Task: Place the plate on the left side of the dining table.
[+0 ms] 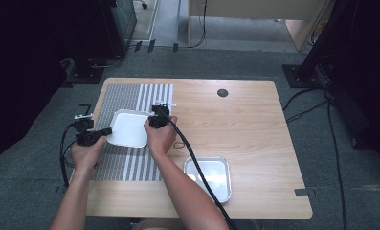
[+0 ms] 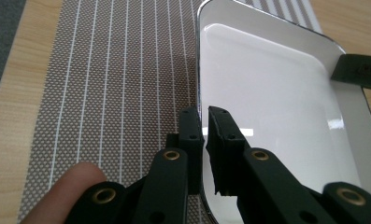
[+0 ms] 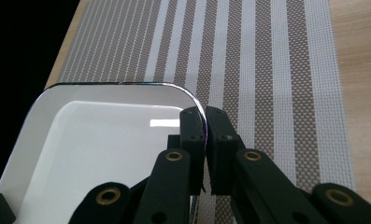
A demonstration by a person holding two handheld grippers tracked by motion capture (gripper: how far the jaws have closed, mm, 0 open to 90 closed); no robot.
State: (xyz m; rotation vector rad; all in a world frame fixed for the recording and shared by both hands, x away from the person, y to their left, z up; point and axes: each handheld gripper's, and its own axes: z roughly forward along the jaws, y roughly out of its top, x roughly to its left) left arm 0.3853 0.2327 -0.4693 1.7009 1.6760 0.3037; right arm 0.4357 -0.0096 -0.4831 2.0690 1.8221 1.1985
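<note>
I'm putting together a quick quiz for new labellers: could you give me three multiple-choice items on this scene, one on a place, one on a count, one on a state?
1. Where does the white tray held by the grippers sit?
A. over the striped mat
B. on the floor
C. at the table's far right corner

2. How many trays are on the table?
A. one
B. two
C. four

3. How do the grippers stand on the white tray?
A. both wide open above it
B. one shut on it, one lying on the table
C. each shut on a rim, on opposite sides

Answers:
1 A, the high view shows the striped mat around it.
2 B, a second tray lies near the front edge.
3 C, the left gripper pinches one rim and the right gripper pinches the opposite one.
</note>
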